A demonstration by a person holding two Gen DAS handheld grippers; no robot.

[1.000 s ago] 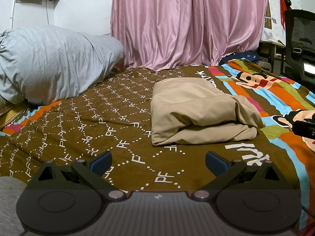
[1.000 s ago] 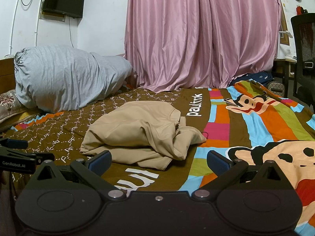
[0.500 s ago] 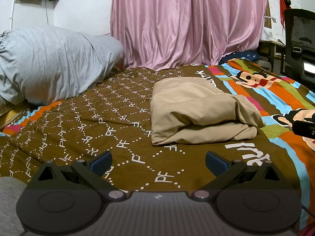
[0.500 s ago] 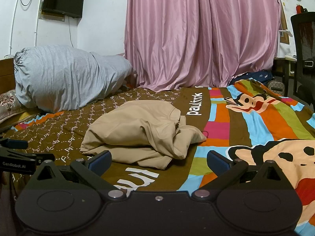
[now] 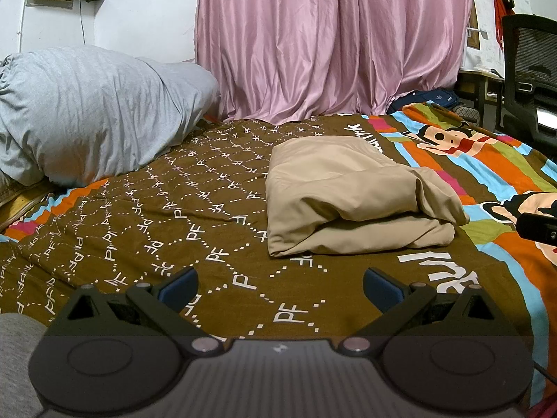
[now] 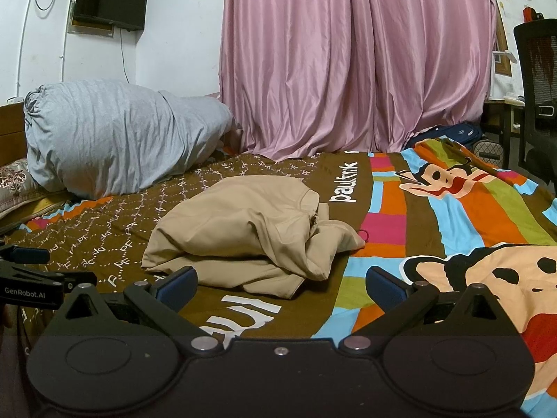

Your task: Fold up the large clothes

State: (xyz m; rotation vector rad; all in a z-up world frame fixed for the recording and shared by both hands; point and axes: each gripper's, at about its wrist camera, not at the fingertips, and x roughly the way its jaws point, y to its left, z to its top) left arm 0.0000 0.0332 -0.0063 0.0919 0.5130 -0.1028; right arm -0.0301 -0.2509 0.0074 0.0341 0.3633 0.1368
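Observation:
A beige garment (image 5: 348, 195) lies folded into a thick bundle on the patterned bedspread (image 5: 195, 223). In the right wrist view the garment (image 6: 243, 233) shows a looser, crumpled right end. My left gripper (image 5: 280, 287) is open and empty, held above the bedspread a little in front of the garment. My right gripper (image 6: 282, 285) is open and empty, its left finger close in front of the garment's near edge. The left gripper's body also shows at the left edge of the right wrist view (image 6: 31, 284).
A large grey pillow (image 5: 90, 115) lies at the back left of the bed. Pink curtains (image 5: 330, 41) hang behind the bed. A black office chair (image 5: 529, 69) and a desk stand at the right. A wall TV (image 6: 108, 0) hangs at upper left.

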